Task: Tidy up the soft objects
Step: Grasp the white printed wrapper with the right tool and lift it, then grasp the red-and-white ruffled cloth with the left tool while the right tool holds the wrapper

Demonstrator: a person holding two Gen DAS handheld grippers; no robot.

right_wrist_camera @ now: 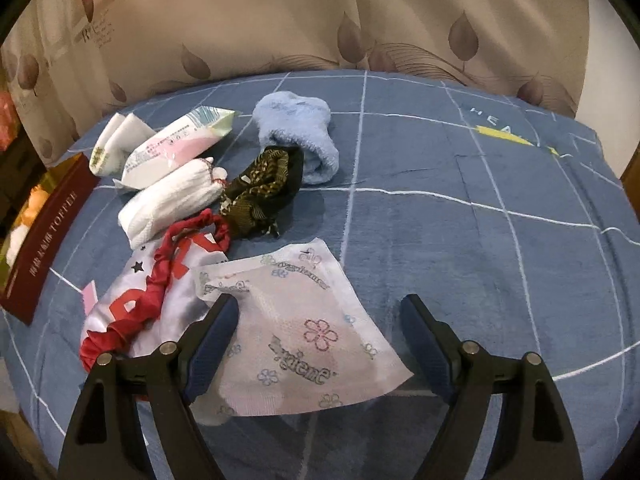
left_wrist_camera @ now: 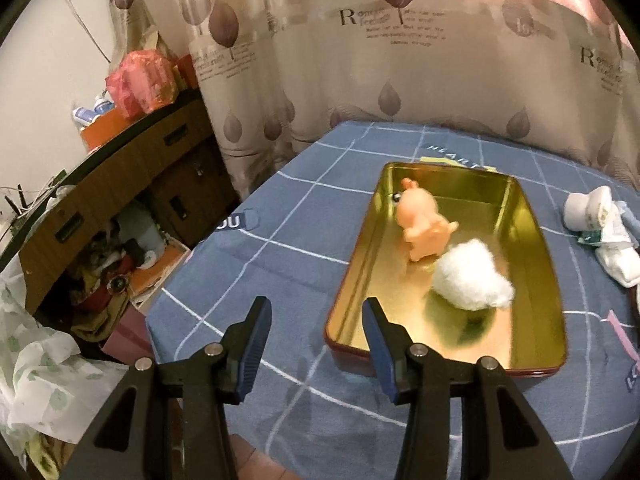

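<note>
Right gripper hanging over a flat tissue packet, left gripper waiting beside the tin

The tissue packet (right_wrist_camera: 304,332) is lying flat on the blue checked cloth (right_wrist_camera: 460,240), at the near edge of a heap of soft things, with a red-trimmed cloth (right_wrist_camera: 132,312) touching it at about nine o'clock and a blue sock (right_wrist_camera: 300,136) farther off at twelve. It is looking light, limp and slick-wrapped, so I'd judge a pinch across one crinkled edge safer than a squeeze on the flat middle. The right gripper (right_wrist_camera: 320,312) is pointing steeply down over it, its jaws standing wide apart and pressing on nothing. The left gripper (left_wrist_camera: 316,320) is tilting down beside the gold tin (left_wrist_camera: 536,264), jaws apart and empty; inside the tin a pink toy pig (left_wrist_camera: 422,224) and a white fluff ball (left_wrist_camera: 472,276) are already sitting.
</note>
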